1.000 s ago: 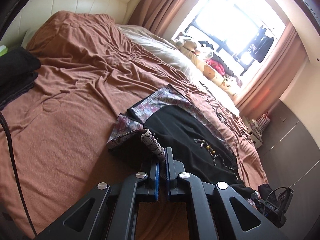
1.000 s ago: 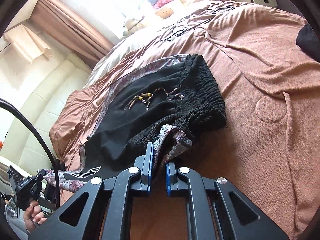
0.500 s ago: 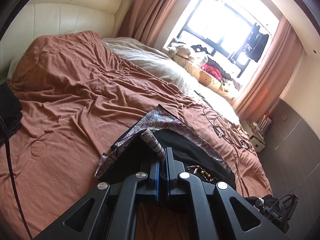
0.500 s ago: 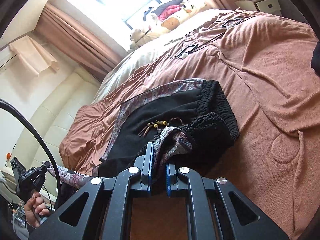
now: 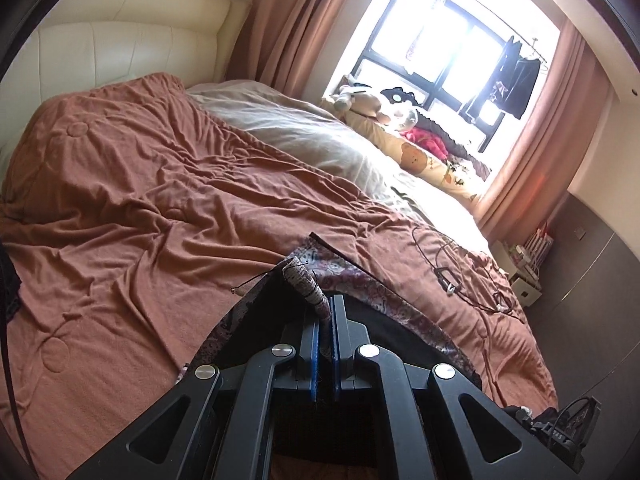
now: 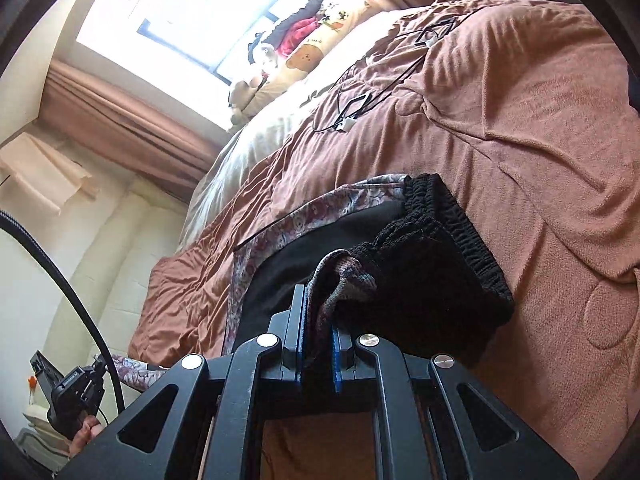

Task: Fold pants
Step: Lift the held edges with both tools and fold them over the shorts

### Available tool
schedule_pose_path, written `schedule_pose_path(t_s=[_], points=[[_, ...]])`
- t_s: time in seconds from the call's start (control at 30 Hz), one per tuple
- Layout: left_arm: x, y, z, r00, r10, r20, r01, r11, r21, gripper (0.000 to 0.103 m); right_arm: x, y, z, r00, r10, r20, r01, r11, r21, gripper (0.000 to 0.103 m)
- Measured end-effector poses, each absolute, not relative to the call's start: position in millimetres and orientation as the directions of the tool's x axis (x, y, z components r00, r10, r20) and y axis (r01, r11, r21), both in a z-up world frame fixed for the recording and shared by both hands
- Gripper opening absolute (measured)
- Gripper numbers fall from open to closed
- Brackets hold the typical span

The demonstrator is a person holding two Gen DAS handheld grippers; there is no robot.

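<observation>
A big bed fills most of both views. A rust-brown blanket (image 5: 152, 208) covers it, all wrinkly, and a pale cream cover (image 5: 320, 140) lies along the far side by the bright window (image 5: 452, 44). Brown curtains (image 5: 532, 152) hang at the window, and a padded cream headboard (image 5: 116, 48) stands at the head of the bed.

The pants (image 6: 420, 264) lie on the brown blanket, close in front of both claws. They are black, with a flowery strip along the edge and a bunchy stretchy waist (image 6: 464, 232).

Soft toys and a cushion with bears (image 5: 424, 152) sit along the window sill. Thin black cables (image 6: 384, 92) lie loose on the blanket, well apart from the pants.

The left gripper (image 5: 325, 320) is clenched on a rolled bit of the flowery edge of the pants, which pokes up past its tips. The cloth hangs down from it like a little tent.

The right gripper (image 6: 318, 320) is pinched on a bunch of the flowery cloth near the waist, and the black waist folds over beside it.

In the right view, a hand (image 6: 82, 436) holds the handle of the other gripper at the bottom left corner.
</observation>
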State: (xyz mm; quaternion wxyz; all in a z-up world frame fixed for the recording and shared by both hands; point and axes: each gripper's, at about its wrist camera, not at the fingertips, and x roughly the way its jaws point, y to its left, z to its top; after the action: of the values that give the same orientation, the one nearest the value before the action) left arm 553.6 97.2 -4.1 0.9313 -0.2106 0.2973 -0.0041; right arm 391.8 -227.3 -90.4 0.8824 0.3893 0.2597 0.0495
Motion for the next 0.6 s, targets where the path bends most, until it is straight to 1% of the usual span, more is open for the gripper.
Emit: schedule_pose_path(t_s=[0.27,0.6], points=[[627.3,99.2,-31.7,0.801,-0.159,-0.578,-0.113,0.907,-0.406,0.005,441.1,-233.1,-98.1,0.832,0.300,-0.467,0.148,0.691,0.707,0.007],[722.4,92.1,-81.0,0.743,-0.176,-0.645,-0.112,0.918,-0.380,0.005,505.7,-241.1,-120.5,0.804,0.295,-0.517,0.181,0.706,0.685,0.007]])
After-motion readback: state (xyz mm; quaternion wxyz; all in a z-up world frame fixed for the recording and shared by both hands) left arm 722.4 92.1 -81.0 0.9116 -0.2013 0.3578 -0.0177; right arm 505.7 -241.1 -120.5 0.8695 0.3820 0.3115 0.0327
